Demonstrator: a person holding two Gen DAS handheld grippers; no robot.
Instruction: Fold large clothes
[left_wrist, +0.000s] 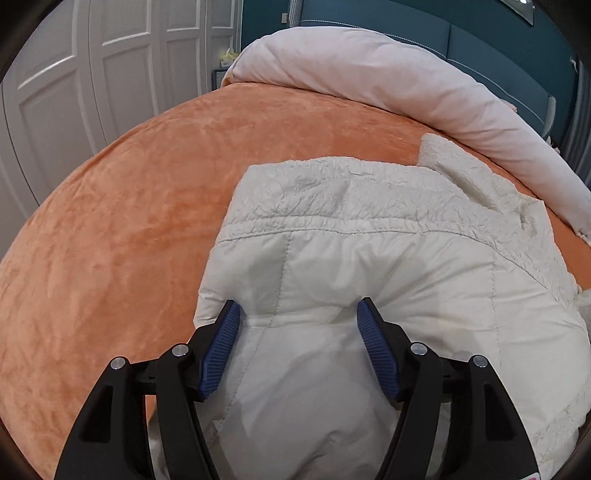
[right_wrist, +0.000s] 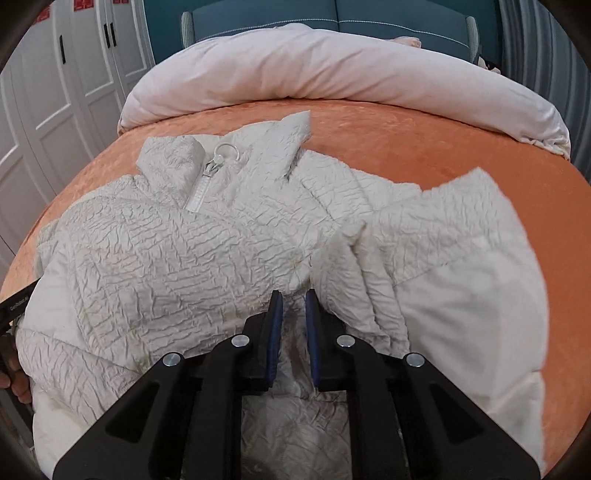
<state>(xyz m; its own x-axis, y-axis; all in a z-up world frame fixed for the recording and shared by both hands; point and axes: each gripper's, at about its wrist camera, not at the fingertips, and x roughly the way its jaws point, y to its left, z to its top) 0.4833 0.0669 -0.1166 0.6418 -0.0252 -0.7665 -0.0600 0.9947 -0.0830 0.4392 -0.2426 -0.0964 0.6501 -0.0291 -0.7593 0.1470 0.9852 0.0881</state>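
A cream puffy jacket (left_wrist: 369, 266) lies on an orange bedspread (left_wrist: 129, 221). In the left wrist view my left gripper (left_wrist: 299, 314) is open, its blue pads (left_wrist: 221, 347) spread wide over a smooth quilted part of the jacket, pressing into it. In the right wrist view the jacket (right_wrist: 166, 258) shows its crinkled front, collar and a white zipper with a ring pull (right_wrist: 210, 173). My right gripper (right_wrist: 293, 299) is shut on a fold of the jacket's fabric near its middle. A sleeve (right_wrist: 461, 229) lies folded to the right.
A rolled pale pink duvet (right_wrist: 332, 70) lies across the far side of the bed, before a teal headboard (right_wrist: 332, 14). White wardrobe doors (left_wrist: 92, 74) stand to the left. The orange bedspread (right_wrist: 424, 147) shows around the jacket.
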